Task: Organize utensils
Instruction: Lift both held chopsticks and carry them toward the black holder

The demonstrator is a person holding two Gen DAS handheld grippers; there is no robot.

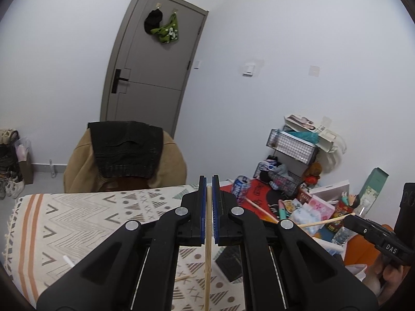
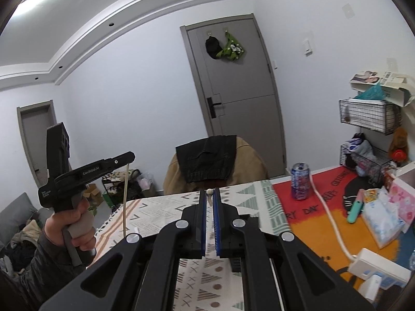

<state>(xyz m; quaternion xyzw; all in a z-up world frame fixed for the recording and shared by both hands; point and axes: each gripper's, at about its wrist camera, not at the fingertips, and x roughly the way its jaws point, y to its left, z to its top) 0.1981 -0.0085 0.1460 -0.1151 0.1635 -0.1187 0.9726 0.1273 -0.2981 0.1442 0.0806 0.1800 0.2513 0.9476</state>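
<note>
My left gripper is shut on a wooden chopstick, which runs between the blue pads and down out of the bottom of the left wrist view. The right wrist view shows that left gripper raised in a hand, the chopstick hanging straight down from its tips. My right gripper is shut on a cream stick; only its rounded end shows between the tips. From the left wrist view the right gripper holds that cream stick pointing left. Both are above the patterned tablecloth.
A short wooden piece and a black object lie on the cloth. A chair with jackets stands behind the table. To the right are a drink can, a white cable and power strip, tissue packs and wire racks.
</note>
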